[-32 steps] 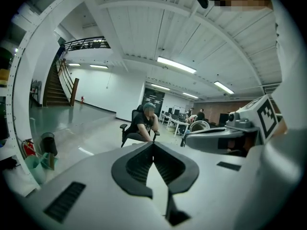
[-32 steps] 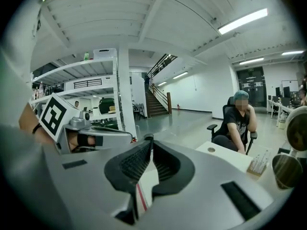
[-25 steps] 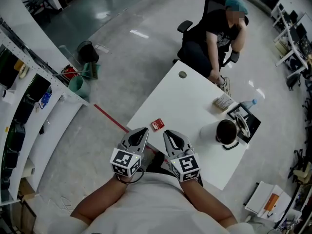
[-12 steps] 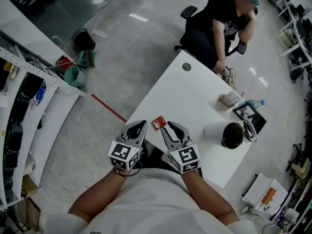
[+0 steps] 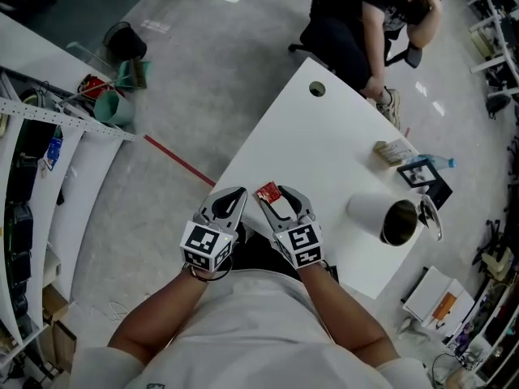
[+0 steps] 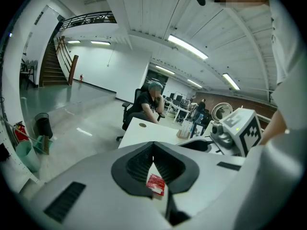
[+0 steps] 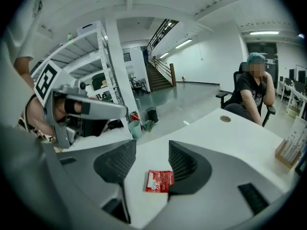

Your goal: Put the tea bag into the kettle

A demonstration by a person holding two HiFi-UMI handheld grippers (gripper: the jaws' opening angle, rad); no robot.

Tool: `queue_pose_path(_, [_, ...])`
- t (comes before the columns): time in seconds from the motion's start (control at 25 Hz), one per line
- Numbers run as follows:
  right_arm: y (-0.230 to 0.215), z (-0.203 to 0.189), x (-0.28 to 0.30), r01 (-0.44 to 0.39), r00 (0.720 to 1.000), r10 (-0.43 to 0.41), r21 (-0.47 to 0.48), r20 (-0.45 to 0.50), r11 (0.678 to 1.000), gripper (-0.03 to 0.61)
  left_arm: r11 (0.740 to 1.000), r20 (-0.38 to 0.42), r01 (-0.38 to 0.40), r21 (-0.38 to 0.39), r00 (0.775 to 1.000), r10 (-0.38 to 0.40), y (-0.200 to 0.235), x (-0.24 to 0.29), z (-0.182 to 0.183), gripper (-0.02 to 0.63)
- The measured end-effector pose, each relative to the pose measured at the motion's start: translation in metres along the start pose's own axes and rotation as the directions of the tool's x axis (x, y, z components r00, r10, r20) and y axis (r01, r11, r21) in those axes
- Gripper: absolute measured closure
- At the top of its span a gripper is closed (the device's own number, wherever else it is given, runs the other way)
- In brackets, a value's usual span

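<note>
A red tea bag [image 5: 268,192] lies flat on the white table [image 5: 324,144] near its front corner. My right gripper [image 5: 279,202] is open and its jaws have just been opening; the tea bag [image 7: 159,181] lies on the table between its tips, not gripped. My left gripper [image 5: 234,196] hovers just left of it, tips together with nothing held. In the left gripper view the tea bag [image 6: 156,185] shows below the closed tips. The white kettle [image 5: 369,211] stands at the table's right side, its dark mouth open and its lid hanging aside.
A person [image 5: 381,14] sits in an office chair at the table's far end. A box of packets [image 5: 395,151], a water bottle [image 5: 434,162] and a black stand [image 5: 426,177] lie beyond the kettle. Shelving [image 5: 49,152] and bins [image 5: 122,43] are to the left.
Both grippers have come down and forward to the tea bag. The right jaws, shut a second ago, now stand apart around it. The left jaws stay closed.
</note>
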State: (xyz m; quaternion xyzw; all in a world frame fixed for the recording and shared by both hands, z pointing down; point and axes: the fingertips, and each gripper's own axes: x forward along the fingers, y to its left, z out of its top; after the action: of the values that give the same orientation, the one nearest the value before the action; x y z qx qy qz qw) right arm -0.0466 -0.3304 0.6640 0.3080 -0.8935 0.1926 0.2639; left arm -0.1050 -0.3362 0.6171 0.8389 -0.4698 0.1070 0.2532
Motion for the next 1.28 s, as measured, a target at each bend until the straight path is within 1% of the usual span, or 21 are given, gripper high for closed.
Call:
queue_pose_path(0.12, [-0.008, -0.031, 0.017, 0.01, 0.997, -0.011, -0.008, -0.076, 1.0, 0.353, 1.0, -0.024, 0.005, -0.016, 1.0, -0.005, 0.006, 0.006, -0.008, 0.604])
queue_pose_path(0.24, [-0.011, -0.051, 0.028, 0.016, 0.992, -0.014, 0.015, -0.126, 1.0, 0.336, 1.0, -0.035, 0.013, -0.018, 0.999, -0.014, 0.011, 0.01, -0.011, 0.604])
queue_pose_path(0.44, [-0.013, -0.065, 0.043, 0.034, 0.988, -0.03, 0.026, -0.148, 0.999, 0.322, 0.999, -0.073, 0.033, -0.023, 0.997, -0.035, 0.019, 0.021, -0.026, 0.604])
queue_pose_path(0.6, [-0.013, -0.08, 0.049, 0.045, 0.981, -0.035, 0.051, -0.19, 0.998, 0.314, 0.998, -0.112, 0.051, -0.038, 0.992, -0.055, 0.018, 0.029, -0.042, 0.604])
queue_pose_path(0.84, [-0.016, -0.098, 0.065, 0.063, 0.971, -0.046, 0.067, -0.233, 0.996, 0.308, 0.997, -0.146, 0.061, -0.055, 0.987, -0.069, 0.026, 0.041, -0.059, 0.606])
queue_pose_path(0.92, [-0.019, -0.106, 0.07, 0.079, 0.967, -0.063, 0.054, -0.248, 0.995, 0.302, 0.996, -0.159, 0.067, -0.058, 0.984, -0.075, 0.028, 0.044, -0.063, 0.604])
queue_pose_path(1.08, [-0.022, -0.108, 0.073, 0.134, 0.956, -0.14, -0.04, -0.26, 0.99, 0.302, 0.996, -0.165, 0.065, -0.062, 0.983, -0.075, 0.035, 0.039, -0.062, 0.604])
queue_pose_path(1.28, [-0.02, -0.109, 0.072, 0.17, 0.951, -0.176, -0.046, -0.254, 0.984, 0.304, 0.996, -0.165, 0.072, -0.06, 0.983, -0.081, 0.04, 0.035, -0.059, 0.604])
